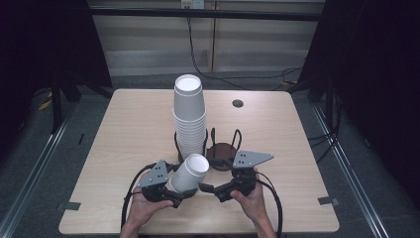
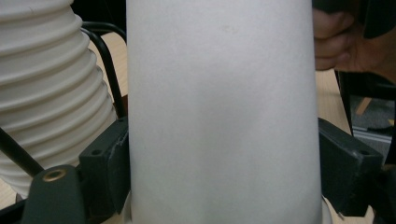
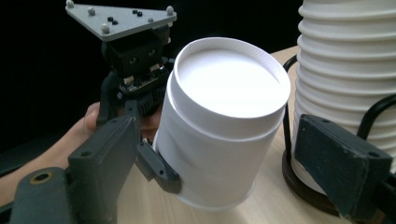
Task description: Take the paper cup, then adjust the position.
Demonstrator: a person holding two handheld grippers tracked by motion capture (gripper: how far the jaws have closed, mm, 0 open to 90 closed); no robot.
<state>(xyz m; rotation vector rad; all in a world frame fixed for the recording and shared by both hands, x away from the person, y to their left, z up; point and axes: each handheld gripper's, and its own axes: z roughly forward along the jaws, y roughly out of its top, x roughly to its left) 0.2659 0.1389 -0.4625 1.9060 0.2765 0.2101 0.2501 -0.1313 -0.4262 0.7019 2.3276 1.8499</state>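
Light wood-grain tabletop [image 1: 129, 129] on grey carpet, dark curtains either side, cables along the back wall. High view: tall stack of white paper cups [image 1: 189, 116] stands upside down in one bay of a black wire cup holder [image 1: 218, 148] w/ a dark round base near table centre; the bay beside it is bare. Just in front of the holder, a single white paper cup [image 1: 189, 173] is held tilted, closed bottom facing up and toward the stack, off the table between the two hands. Left gripper [image 1: 171, 191] is clamped on this cup's wall near its wide end; right gripper [image 1: 210, 188] points at the cup from the other side, fingertips just beside it. Left gripper view: cup wall [image 2: 219, 112] seen close up, both black jaws pressed flat against its sides, so the grip is confirmed; ribbed rims of the stack [image 2: 46, 93] and one holder wire at left, fingers of the other hand [image 2: 331, 42] at upper right. Right gripper view: cup's recessed bottom disc and rim [image 3: 224, 121] face the camera; own jaws stand wide apart w/ nothing pressed, cup ahead between them but not touched; left gripper's grey three-cornered plate [image 3: 121, 18] and one of its jaws on the cup wall show behind; stack [image 3: 348, 60] at right, in the holder.
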